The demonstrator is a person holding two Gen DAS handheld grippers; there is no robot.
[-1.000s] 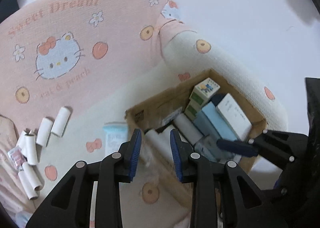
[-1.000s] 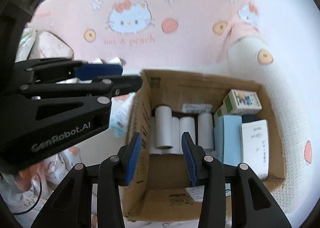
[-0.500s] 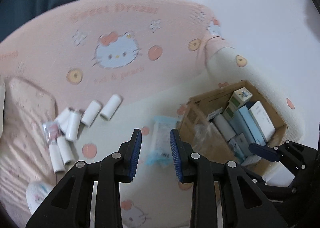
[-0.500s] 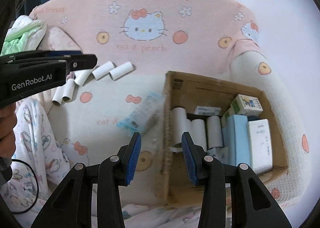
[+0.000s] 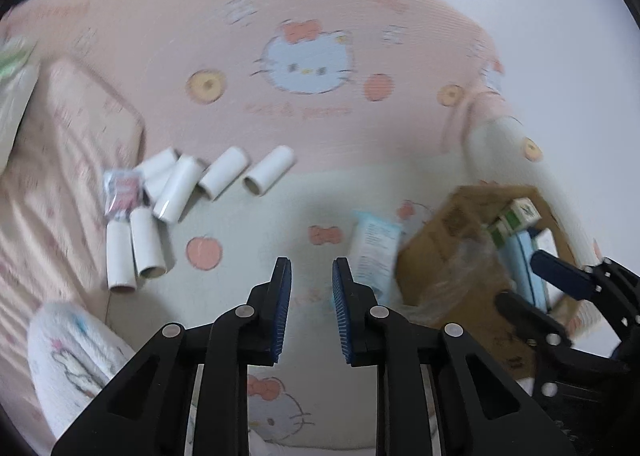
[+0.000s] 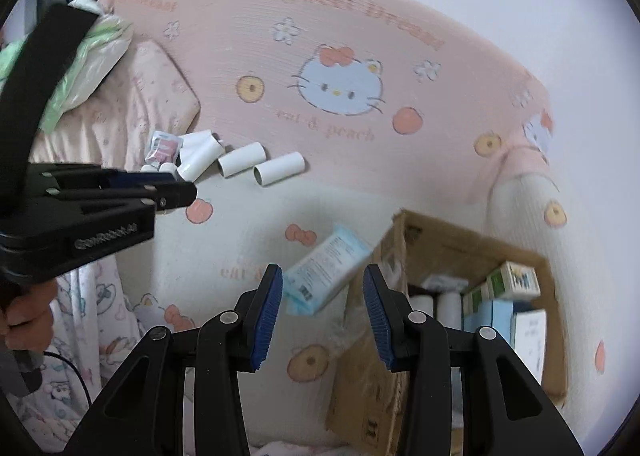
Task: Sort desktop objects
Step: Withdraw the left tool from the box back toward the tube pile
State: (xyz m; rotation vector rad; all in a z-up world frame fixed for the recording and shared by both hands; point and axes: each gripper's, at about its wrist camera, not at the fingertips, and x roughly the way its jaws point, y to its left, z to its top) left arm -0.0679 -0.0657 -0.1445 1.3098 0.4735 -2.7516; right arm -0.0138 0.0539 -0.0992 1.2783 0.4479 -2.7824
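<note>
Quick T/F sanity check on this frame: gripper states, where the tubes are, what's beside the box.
1. Both grippers are empty. True: the left gripper and right gripper are open with nothing between the fingers.
2. All white cardboard tubes are already in the brown cardboard box. False: several loose white cardboard tubes lie on the pink-and-cream cat-print cushion.
3. A light blue packet lies just outside the box. True.
4. The box is empty. False: it holds tubes and small cartons.
</note>
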